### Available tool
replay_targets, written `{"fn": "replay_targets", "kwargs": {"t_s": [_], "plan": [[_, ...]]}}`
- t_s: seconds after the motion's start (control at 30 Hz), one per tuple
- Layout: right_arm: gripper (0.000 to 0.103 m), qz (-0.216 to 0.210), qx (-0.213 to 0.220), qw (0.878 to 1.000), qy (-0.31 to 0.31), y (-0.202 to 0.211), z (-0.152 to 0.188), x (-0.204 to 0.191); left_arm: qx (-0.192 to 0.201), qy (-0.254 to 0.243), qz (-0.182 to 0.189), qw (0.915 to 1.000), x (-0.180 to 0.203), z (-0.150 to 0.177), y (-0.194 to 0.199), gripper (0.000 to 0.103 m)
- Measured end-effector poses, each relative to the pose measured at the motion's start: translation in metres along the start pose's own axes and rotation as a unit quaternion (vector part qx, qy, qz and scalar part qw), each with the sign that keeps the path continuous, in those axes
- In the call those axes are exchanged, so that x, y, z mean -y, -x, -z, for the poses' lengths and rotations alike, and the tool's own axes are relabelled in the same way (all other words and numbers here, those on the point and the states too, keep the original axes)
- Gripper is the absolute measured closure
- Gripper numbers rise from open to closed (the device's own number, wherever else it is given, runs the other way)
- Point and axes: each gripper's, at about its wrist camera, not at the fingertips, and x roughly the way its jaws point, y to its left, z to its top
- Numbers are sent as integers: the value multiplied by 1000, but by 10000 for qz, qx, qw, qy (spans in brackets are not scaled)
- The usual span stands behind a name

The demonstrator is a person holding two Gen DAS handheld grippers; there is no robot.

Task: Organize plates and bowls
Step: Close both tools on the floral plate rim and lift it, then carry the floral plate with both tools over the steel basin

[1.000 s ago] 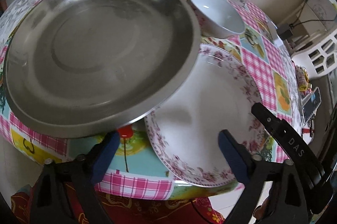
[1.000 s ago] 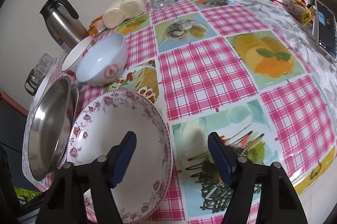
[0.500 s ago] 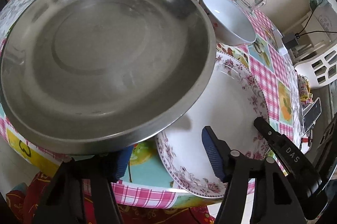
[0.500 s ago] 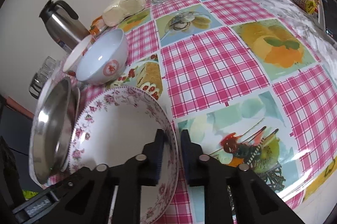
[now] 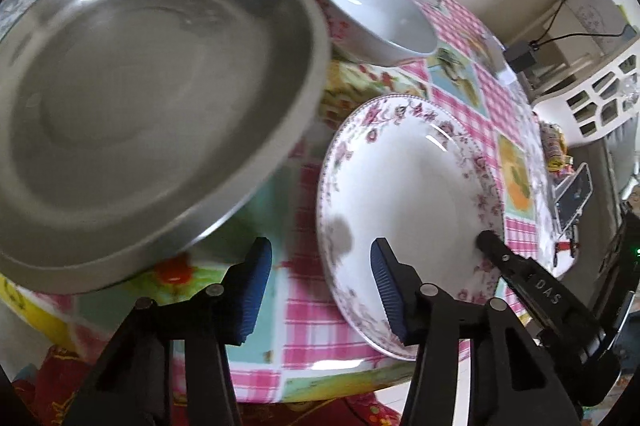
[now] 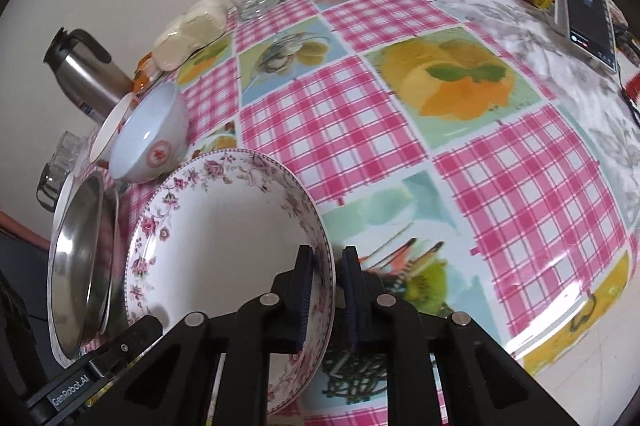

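Near the front edge of the surface (image 6: 500, 186) we're working on the floral plate (image 6: 224, 238), which is sitting just right of the steel pan (image 5: 140, 98), apart from it. We're pinching its right-hand rim with the right gripper (image 6: 326, 302): those fingers (image 6: 303, 290) are clamped on the rim, one inside the plate and one outside. Our left gripper (image 5: 316, 282) is closing at the plate's left rim, with one finger over the plate's inside and the other over the tablecloth, and the pads aren't pressing on anything yet.

We're guessing this plate is glazed ceramic, so stiff, fairly heavy for its thickness, slick under the pads and definitely chippable. The rim looks like the only sensible place to grab, and a one-sided pinch is probably going to let it sag or twist, so taking the opposite rim with the left seems smart. Two bowls, a white one (image 5: 376, 14) and another behind, are waiting near the back.
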Motion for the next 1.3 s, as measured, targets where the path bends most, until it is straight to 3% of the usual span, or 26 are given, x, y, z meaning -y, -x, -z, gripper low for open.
{"fn": "replay_targets", "kwargs": {"t_s": [0.13, 0.4, 0.57, 0.93, 1.3], "plan": [[87, -350, -15, 9990, -269, -5, 1, 9, 84, 52, 109, 9999, 3, -4, -4, 50], [89, -888, 125, 9932, -738, -12, 0, 24, 290, 370, 258, 9986, -6, -13, -11, 80], [89, -815, 202, 9946, -616, -15, -1, 18, 293, 401, 438, 9978, -6, -16, -18, 92], [93, -727, 267, 9958, -481, 0, -7, 16, 168, 309, 552, 9979, 0, -16, -19, 92], [93, -839, 564, 9937, -477, 30, -11, 17, 419, -30, 685, 9968, 14, -17, 0, 92]]}}
